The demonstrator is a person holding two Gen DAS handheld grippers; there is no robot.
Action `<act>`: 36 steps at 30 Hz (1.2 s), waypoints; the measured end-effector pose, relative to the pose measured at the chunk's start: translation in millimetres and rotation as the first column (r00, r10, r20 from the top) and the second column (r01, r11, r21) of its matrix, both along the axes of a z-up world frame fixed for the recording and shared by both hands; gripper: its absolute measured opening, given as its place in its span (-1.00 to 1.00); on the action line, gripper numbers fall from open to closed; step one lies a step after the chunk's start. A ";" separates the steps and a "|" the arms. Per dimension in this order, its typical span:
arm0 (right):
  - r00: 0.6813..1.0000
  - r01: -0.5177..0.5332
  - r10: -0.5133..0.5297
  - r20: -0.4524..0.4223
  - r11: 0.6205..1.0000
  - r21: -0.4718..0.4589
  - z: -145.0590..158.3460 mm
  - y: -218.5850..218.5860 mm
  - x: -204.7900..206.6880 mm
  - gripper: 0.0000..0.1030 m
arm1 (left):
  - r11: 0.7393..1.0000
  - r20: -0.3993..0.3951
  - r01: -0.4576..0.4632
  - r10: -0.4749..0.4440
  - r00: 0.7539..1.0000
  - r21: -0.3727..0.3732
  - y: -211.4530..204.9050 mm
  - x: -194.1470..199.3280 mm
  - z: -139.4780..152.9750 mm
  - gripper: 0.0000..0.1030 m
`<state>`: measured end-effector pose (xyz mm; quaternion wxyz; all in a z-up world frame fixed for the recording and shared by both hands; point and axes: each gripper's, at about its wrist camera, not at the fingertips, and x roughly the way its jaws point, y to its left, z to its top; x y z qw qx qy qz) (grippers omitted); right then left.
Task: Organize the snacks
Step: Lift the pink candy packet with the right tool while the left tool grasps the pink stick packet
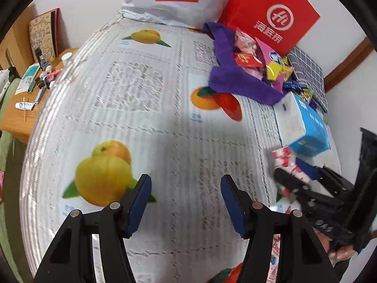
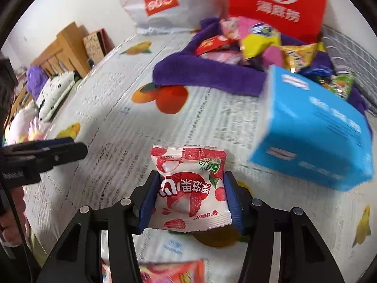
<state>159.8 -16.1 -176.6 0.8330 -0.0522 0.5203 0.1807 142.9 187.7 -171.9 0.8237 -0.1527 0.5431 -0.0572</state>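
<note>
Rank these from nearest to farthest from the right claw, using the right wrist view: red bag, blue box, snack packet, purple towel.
1. Snack packet: held in the right claw.
2. Blue box: just ahead, right.
3. Purple towel: farther back, centre.
4. Red bag: farthest, at the wall.

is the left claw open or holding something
Open and empty: the left claw has its blue pads spread wide, with only the fruit-print bedcover between them.

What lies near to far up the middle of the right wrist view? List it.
Right gripper shut on the strawberry snack packet → orange print on the bedspread → purple cloth → snack pile → red bag.
</note>
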 end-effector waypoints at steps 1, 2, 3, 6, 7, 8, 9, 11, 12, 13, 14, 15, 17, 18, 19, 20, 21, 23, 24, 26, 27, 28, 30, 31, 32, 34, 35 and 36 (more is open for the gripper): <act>1.000 0.003 -0.003 0.007 1.000 0.010 3.9 -4.5 -3.3 0.05 | 1.000 -0.003 0.008 -0.008 1.000 -0.005 -4.6 -1.7 -0.9 0.14; 1.000 0.007 -0.007 0.015 1.000 0.020 8.0 -9.6 -7.2 0.05 | 1.000 -0.002 0.018 -0.018 1.000 -0.010 -9.4 -3.7 -1.4 0.14; 1.000 0.010 -0.011 0.026 1.000 0.026 12.3 -15.3 -12.3 0.05 | 1.000 0.001 0.026 -0.026 1.000 -0.012 -13.5 -5.5 -1.6 0.14; 0.998 0.031 -0.033 0.053 0.999 0.034 22.6 -34.1 -25.5 0.05 | 0.996 0.003 0.081 -0.081 0.997 -0.025 -33.9 -12.2 -1.6 0.14; 0.997 0.045 -0.047 0.061 0.998 0.040 26.0 -43.6 -30.5 0.05 | 0.994 -0.001 0.101 -0.102 0.995 -0.037 -39.7 -13.1 -2.3 0.14; 0.996 0.059 -0.062 0.067 0.997 0.043 28.3 -51.1 -33.3 0.05 | 0.991 -0.005 0.124 -0.125 0.992 -0.046 -46.4 -14.4 -3.0 0.14; 0.993 0.080 -0.083 0.078 0.996 0.042 31.5 -62.0 -37.5 0.05 | 0.989 -0.005 0.143 -0.143 0.990 -0.046 -53.4 -15.8 -3.0 0.14; 0.989 0.108 -0.111 0.098 0.994 0.032 36.7 -79.5 -44.2 0.05 | 0.983 -0.005 0.177 -0.177 0.984 -0.044 -66.9 -18.7 -2.5 0.14; 0.986 0.126 -0.128 0.109 0.992 0.025 39.3 -88.8 -46.3 0.05 | 0.979 -0.005 0.194 -0.195 0.981 -0.060 -72.6 -19.9 -2.6 0.17; 0.982 0.145 -0.147 0.118 0.989 0.022 41.5 -99.2 -49.0 0.05 | 0.973 -0.005 0.214 -0.215 0.976 -0.084 -78.6 -21.2 -2.8 0.23; 0.979 0.159 -0.161 0.123 0.987 0.022 43.2 -108.1 -51.3 0.05 | 0.967 -0.004 0.230 -0.232 0.973 -0.106 -82.8 -22.5 -3.4 0.25; 0.976 0.175 -0.177 0.129 0.984 0.025 44.7 -117.1 -53.8 0.05 | 0.961 -0.003 0.245 -0.248 0.969 -0.127 -86.9 -23.4 -3.9 0.27; 0.969 0.205 -0.207 0.133 0.978 0.034 46.0 -134.2 -58.3 0.05 | 0.954 -0.003 0.262 -0.265 0.964 -0.144 -95.3 -25.5 -3.6 0.27; 0.966 0.220 -0.223 0.134 0.975 0.038 46.5 -143.5 -61.1 0.05 | 0.952 -0.004 0.271 -0.275 0.962 -0.144 -99.1 -26.3 -3.5 0.27; 0.963 0.229 -0.233 0.136 0.972 0.040 46.8 -149.5 -63.7 0.05 | 0.951 -0.003 0.277 -0.280 0.960 -0.139 -102.2 -28.0 -3.8 0.27; 0.960 0.241 -0.244 0.136 0.970 0.043 46.6 -156.3 -66.1 0.05 | 0.949 -0.002 0.285 -0.288 0.958 -0.134 -105.0 -29.3 -3.6 0.27; 0.957 0.250 -0.254 0.136 0.967 0.045 45.9 -162.2 -68.4 0.05 | 0.947 -0.002 0.295 -0.298 0.955 -0.128 -108.3 -31.2 -3.4 0.27; 0.954 0.264 -0.268 0.133 0.963 0.050 42.9 -169.5 -71.6 0.05 | 0.940 0.003 0.321 -0.323 0.946 -0.114 -115.3 -35.9 -3.1 0.27; 0.953 0.271 -0.276 0.129 0.961 0.052 40.2 -174.4 -73.5 0.05 | 0.935 0.007 0.342 -0.343 0.939 -0.098 -120.1 -39.0 -2.9 0.27; 0.950 0.282 -0.286 0.122 0.958 0.051 35.3 -179.8 -75.4 0.05 | 0.924 0.016 0.379 -0.378 0.926 -0.044 -131.4 -47.3 -2.5 0.24; 0.949 0.289 -0.293 0.115 0.956 0.051 31.5 -183.3 -76.0 0.05 | 0.923 0.022 0.386 -0.385 0.923 -0.016 -135.9 -50.4 -2.0 0.24; 0.948 0.293 -0.298 0.110 0.955 0.052 28.9 -184.7 -75.8 0.05 | 0.917 0.028 0.397 -0.398 0.917 0.029 -141.6 -55.1 -1.5 0.23; 0.947 0.303 -0.307 0.098 0.952 0.055 23.3 -188.6 -76.5 0.05 | 0.903 0.033 0.407 -0.415 0.909 0.136 -151.8 -62.7 -1.5 0.06; 0.947 0.305 -0.309 0.091 0.951 0.056 20.5 -189.8 -76.6 0.05 | 0.889 0.031 0.403 -0.419 0.907 0.215 -158.6 -65.4 -2.0 -0.12; 0.947 0.307 -0.311 0.087 0.950 0.057 18.7 -190.3 -76.3 0.05 | 0.877 0.030 0.400 -0.422 0.906 0.265 -162.9 -68.0 -2.3 -0.19; 0.948 0.306 -0.310 0.080 0.950 0.058 15.5 -191.2 -76.8 0.05 | 0.865 0.039 0.392 -0.424 0.905 0.313 -166.6 -71.2 -1.1 -0.54; 0.948 0.305 -0.309 0.077 0.951 0.057 14.2 -191.4 -76.9 0.05 | 0.876 0.041 0.383 -0.412 0.910 0.293 -163.5 -69.4 0.5 -0.60; 0.948 0.304 -0.308 0.077 0.951 0.057 13.6 -191.8 -77.4 0.05 | 0.890 0.042 0.369 -0.393 0.918 0.270 -159.8 -66.9 1.5 -0.63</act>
